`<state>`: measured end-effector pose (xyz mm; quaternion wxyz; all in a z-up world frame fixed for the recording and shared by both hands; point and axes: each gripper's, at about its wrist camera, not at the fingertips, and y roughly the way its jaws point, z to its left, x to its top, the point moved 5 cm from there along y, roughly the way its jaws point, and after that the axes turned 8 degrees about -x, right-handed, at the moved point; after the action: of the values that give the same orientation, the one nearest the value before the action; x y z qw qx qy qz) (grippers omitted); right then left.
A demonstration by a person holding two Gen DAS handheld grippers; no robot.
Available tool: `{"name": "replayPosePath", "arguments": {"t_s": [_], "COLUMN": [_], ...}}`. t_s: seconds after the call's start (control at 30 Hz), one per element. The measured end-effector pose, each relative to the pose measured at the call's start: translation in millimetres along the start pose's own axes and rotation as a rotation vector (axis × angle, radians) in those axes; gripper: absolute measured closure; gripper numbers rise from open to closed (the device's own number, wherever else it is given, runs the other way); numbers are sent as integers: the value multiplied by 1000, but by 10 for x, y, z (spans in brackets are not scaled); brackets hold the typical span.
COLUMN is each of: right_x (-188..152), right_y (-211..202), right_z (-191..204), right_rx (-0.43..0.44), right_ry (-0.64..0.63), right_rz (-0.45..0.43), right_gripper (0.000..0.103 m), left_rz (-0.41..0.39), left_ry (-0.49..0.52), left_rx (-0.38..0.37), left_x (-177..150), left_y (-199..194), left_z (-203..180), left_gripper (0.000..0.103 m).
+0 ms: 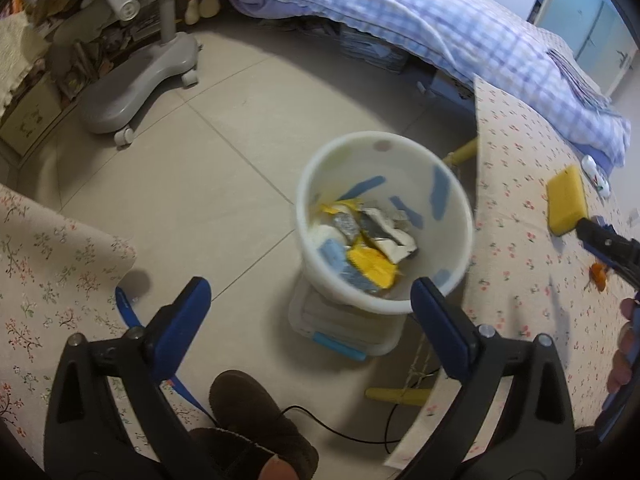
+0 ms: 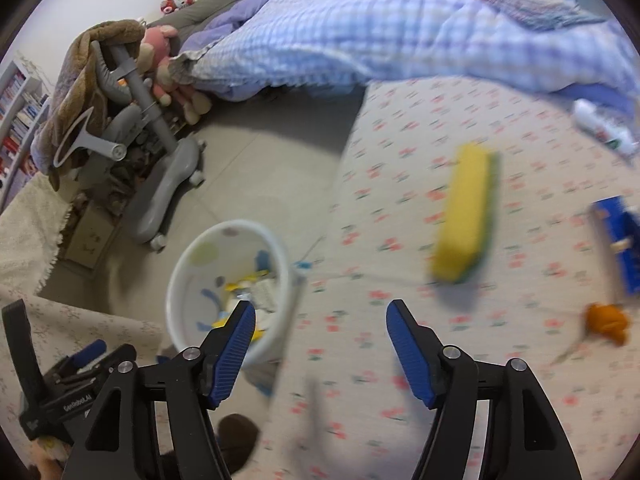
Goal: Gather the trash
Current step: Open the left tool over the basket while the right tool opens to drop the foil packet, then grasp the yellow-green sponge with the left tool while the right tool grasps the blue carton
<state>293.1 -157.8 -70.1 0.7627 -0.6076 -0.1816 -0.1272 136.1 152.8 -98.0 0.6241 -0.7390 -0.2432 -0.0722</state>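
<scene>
Left gripper [image 1: 310, 312] points down over the tiled floor [image 1: 192, 184], its 2 blue-padded fingers spread wide with nothing between them. Beyond its fingertips stands the white waste bin [image 1: 456, 216], resting on a pale lidded box [image 1: 340, 340] on the floor, just beside the left edge of the floral-cloth table [image 1: 520, 208]. The bin holds collected trash [image 1: 368, 240]: yellow, grey and white wrappers plus a blue piece, piled at the bottom. Right gripper [image 2: 320, 328] hangs above the near left part of the table [image 2: 400, 152], jaws parted, nothing held; no earlier frame is on file for comparison. Still on the table: a yellow sponge with green backing [image 2: 466, 220] toward the middle, an orange scrap [image 2: 606, 322] near the right edge, a blue item [image 2: 618, 240] at the far right, blurred and not identifiable, and a white bottle [image 2: 600, 124] lying at the far right by the checked quilt [image 2: 400, 24]. A grey wheeled chair base [image 1: 132, 80] stands on the floor at far left. A dark slipper [image 1: 256, 416] shows at the near edge below the left gripper. The right-wrist view is motion-blurred.
</scene>
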Motion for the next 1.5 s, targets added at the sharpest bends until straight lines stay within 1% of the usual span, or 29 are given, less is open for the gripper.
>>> {"name": "replayPosePath", "arguments": {"t_s": [0.13,0.4,0.47,0.5,0.63,0.77,0.87,0.93,0.97,1.07,1.1,1.13,1.17,1.2,1.23,1.3,1.33,1.37,1.47,1.5], "right_x": [36,82,80,91,85,78,85,81,84,102,116,130,152,168,190,226,242,256,270,265], "right_y": [-213,-549,-624,-643,-732,-739,-680,-630,-593,-493,-464,-438,-411,-396,-372,-330,-306,-283,-207,-186], "right_z": [-339,-1272,-1563,-1638,-2144,-2535,-2753,-2847,-2889,-2924,-2921,-2910,-2887,-2866,-2836,-2788,-2769,-2748,-2702,-2689], "right_rx": [-40,-136,-167,-177,-233,-229,-247,-265,-270,-254,-251,-255,-268,-274,-280,-293,-306,-326,-403,-421], "right_ry": [28,143,190,207,333,458,519,544,556,573,566,555,537,525,506,476,457,433,368,352], "right_rz": [-28,-49,-51,-50,-31,-18,-10,-3,4,19,20,20,19,19,17,14,10,3,-5,-6], "right_gripper": [29,27,27,26,26,25,25,25,25,25,25,25,25,25,25,25,25,25,26,30], "left_rz": [10,15,16,15,18,8,-9,-9,-10,-22,-26,-26,-23,-18,-15,-6,-2,0,0,-3], "left_ry": [39,88,96,101,124,148,146,133,128,122,125,128,132,132,130,123,119,118,117,120], "left_rx": [-10,-61,-78,-88,-139,-195,-202,-229,-239,-262,-263,-261,-258,-255,-253,-252,-250,-250,-262,-266], "left_x": [18,93,120,133,181,224,240,249,254,282,289,288,285,282,279,271,268,263,262,263], "left_y": [59,133,155,172,272,385,451,515,544,641,687,726,764,817,847,912,937,945,931,920], "left_z": [-280,-899,-1055,-1150,-1583,-2053,-2298,-2455,-2520,-2687,-2739,-2767,-2787,-2808,-2811,-2808,-2801,-2791,-2776,-2771], "left_gripper": [3,3,3,3,3,3,4,9,10,14,19,24,27,32,35,44,46,46,56,61]}}
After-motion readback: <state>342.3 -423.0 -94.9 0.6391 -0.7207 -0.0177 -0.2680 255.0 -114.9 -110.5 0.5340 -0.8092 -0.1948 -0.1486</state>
